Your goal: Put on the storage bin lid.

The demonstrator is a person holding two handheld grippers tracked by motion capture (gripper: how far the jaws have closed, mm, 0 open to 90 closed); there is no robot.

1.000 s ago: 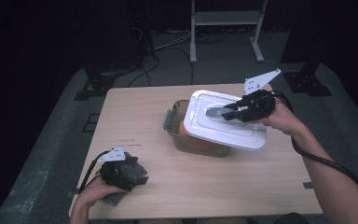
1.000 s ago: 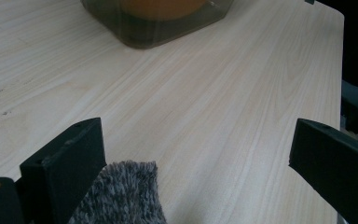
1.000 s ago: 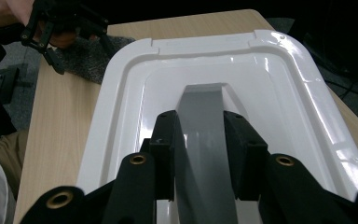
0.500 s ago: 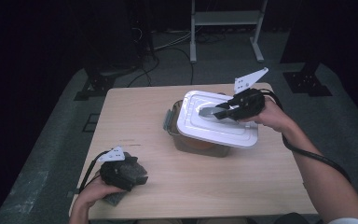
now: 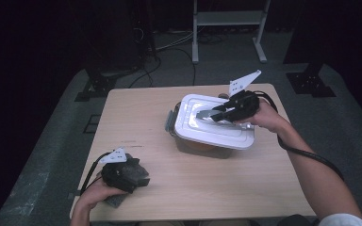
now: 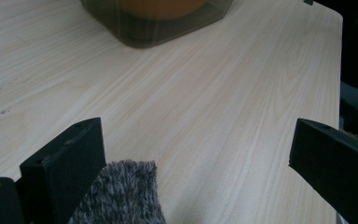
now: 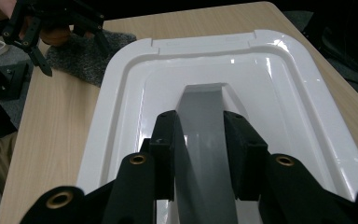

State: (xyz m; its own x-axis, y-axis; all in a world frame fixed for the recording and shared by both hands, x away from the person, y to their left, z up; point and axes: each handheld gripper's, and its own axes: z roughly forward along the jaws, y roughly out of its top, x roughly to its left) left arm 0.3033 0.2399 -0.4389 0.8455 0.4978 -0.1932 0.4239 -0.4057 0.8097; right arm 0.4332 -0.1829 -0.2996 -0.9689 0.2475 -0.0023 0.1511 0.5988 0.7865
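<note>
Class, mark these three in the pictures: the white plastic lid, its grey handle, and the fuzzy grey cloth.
White plastic lid (image 5: 217, 134), high view: its flat near side.
Grey handle on the lid (image 7: 204, 116), right gripper view: the bare strip ahead of the fingers.
Fuzzy grey cloth (image 6: 121, 196), left gripper view: the middle of its pile.

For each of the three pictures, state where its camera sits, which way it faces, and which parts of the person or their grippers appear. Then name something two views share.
High view: above the person's side, facing forward and down on the light wooden table; both forearms, left gripper, right gripper.
Left gripper view: low, along open jaws over a grey fuzzy cloth, toward the clear plastic container.
Right gripper view: along jaws clamped on the grey handle of the white rectangular lid, toward the left gripper.
Shared: both gripper views show the cloth.
</note>
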